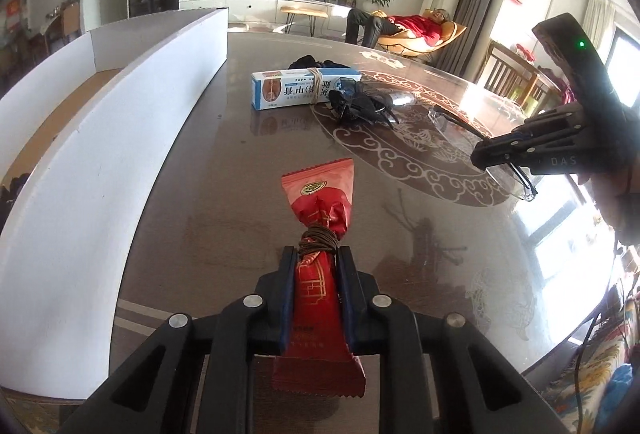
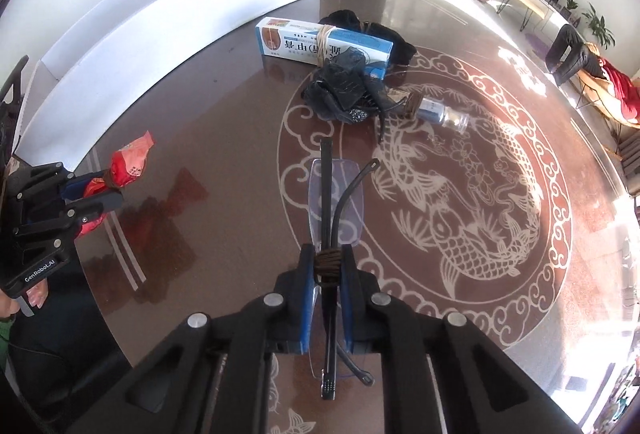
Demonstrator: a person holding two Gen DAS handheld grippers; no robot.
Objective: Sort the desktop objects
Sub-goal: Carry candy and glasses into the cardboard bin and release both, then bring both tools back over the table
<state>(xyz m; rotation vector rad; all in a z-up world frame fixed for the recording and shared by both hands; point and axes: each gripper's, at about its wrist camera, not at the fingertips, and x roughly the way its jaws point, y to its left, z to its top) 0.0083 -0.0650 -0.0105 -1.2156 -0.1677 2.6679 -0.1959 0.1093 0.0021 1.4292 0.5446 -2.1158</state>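
Observation:
My left gripper (image 1: 317, 254) is shut on a red snack packet (image 1: 320, 209) tied with brown cord, held above the dark table; it also shows in the right wrist view (image 2: 130, 163). My right gripper (image 2: 327, 252) is shut on folded glasses (image 2: 336, 193) bound with brown cord; they also show in the left wrist view (image 1: 512, 173). On the table lie a blue-and-white box (image 1: 296, 89) (image 2: 320, 45) with a rubber band, a crumpled black bag (image 1: 360, 101) (image 2: 344, 89), a small clear bottle (image 2: 440, 113) and a black cloth (image 2: 352, 19).
A large white cardboard box (image 1: 100, 137) (image 2: 160, 1) stands along the table's left side. The round table (image 2: 460, 193) has a fish pattern inlay. A person lies in a chair (image 1: 404, 25) in the far room.

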